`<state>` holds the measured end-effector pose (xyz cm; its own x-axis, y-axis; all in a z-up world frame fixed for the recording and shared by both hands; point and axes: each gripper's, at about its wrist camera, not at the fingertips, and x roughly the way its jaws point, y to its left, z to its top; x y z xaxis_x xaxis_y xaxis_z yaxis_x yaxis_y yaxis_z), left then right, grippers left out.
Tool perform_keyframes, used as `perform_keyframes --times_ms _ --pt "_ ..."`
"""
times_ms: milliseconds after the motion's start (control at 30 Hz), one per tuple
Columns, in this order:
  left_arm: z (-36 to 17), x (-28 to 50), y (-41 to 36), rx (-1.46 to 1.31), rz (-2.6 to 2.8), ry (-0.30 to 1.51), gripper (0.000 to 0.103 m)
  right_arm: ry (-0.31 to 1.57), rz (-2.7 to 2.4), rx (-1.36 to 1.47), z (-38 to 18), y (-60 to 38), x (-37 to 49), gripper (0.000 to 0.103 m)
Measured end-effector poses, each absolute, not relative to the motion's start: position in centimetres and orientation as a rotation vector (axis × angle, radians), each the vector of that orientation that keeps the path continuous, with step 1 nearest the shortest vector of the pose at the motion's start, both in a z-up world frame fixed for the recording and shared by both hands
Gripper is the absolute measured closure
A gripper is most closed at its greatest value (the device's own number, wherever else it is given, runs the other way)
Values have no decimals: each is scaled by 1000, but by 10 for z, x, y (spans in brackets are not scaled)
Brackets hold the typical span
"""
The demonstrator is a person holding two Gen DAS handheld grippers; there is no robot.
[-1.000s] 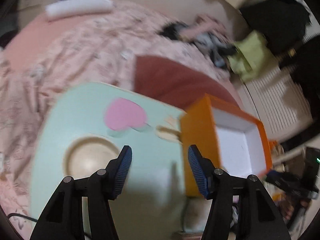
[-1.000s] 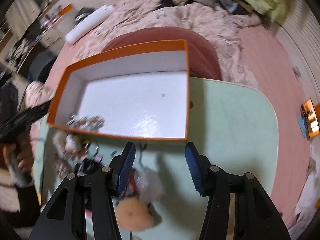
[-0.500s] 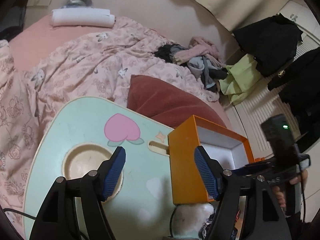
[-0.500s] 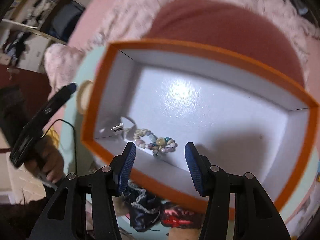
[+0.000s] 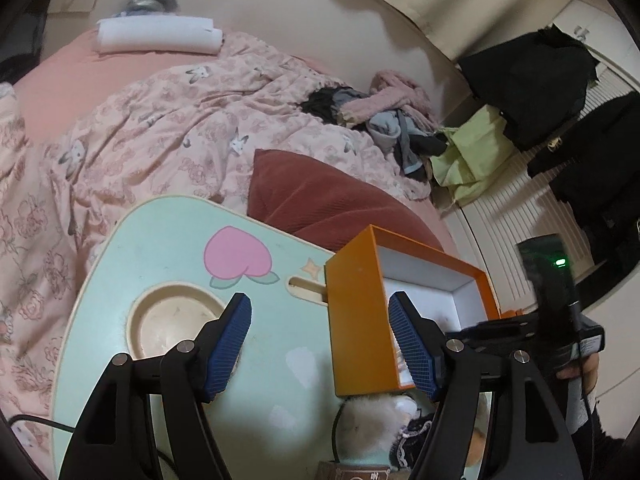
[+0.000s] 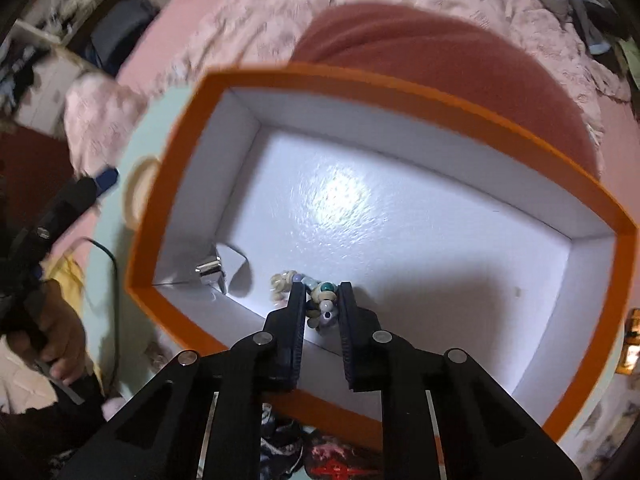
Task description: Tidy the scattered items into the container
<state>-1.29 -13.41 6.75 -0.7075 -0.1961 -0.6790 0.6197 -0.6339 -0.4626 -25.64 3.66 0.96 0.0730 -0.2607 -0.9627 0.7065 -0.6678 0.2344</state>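
On our left, the left tool (image 5: 320, 344) hangs over the mint-green bench (image 5: 160, 240) with its jaws standing wide and nothing between them; the orange box (image 5: 360, 320) sits just ahead of its right finger. To the right, our right tool (image 6: 321, 304) reaches down into that box (image 6: 400, 80) near the front wall, its jaws closing with the bead bracelet (image 6: 322, 296) between them, beads bunched against the pads.

We judge the main risk to be the string: a narrow pinch on round, glossy beads could let them squirt out sideways, or part of the loop could snag the box wall if we lift. Fluffy charms (image 5: 376, 420) lie on the bench in front of the box, not yet inside.

The bracelet looks small and loose, with mixed pale, cream and teal beads. A small silvery piece (image 6: 210, 272) lies in the box's left corner.
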Motion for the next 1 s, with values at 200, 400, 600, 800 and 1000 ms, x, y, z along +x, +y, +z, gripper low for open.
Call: perform_keyframes --times_ms 200,400,600,800,1000 --pt "82 -17 -133 827 -2358 942 32 230 -1837 1417 54 100 -238 87" --pt "94 -52 -116 978 -2393 866 32 104 -1823 1349 69 133 -210 87" --pt "111 -83 -107 1199 -2367 795 33 31 -1787 1435 45 146 -211 85" --pt "113 -114 -93 1442 -2307 708 41 -42 -1829 1418 41 166 -202 75" --pt "113 -159 -85 1726 -2198 525 64 -105 -1886 1360 55 185 -201 74"
